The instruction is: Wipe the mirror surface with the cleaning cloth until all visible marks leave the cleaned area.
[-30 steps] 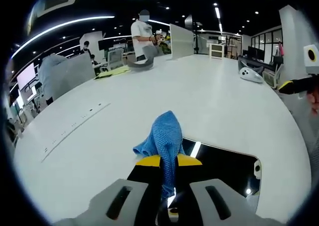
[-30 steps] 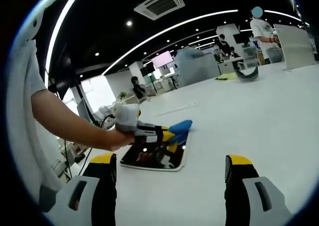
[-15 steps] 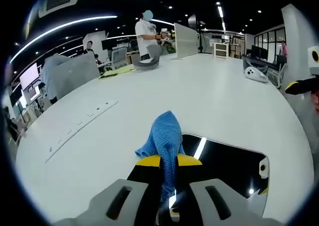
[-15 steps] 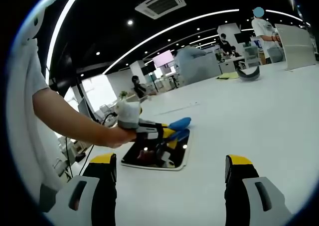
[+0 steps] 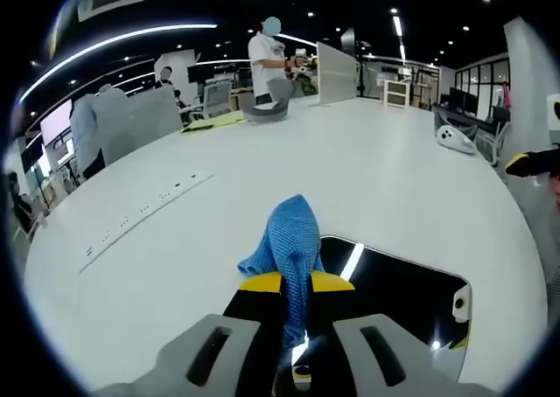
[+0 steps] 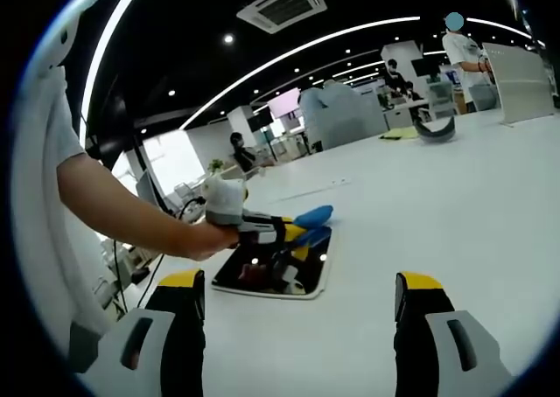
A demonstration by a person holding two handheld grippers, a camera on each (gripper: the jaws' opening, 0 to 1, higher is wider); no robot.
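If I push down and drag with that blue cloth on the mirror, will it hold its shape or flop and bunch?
Probably flop: the blue cloth droops in soft folds beyond the left gripper, whose jaws are shut on it. It likely bunches when dragged, since only a narrow pinch holds it. The mirror looks glossy and lies loose on the white table, so it might slide.

Legible text: none in either view.
No lettering, label, brand or number can be read on the mirror (image 5: 398, 279), the blue cloth (image 5: 289, 240), the white table (image 5: 350, 170) or the distant wall screens; too small and blurred.
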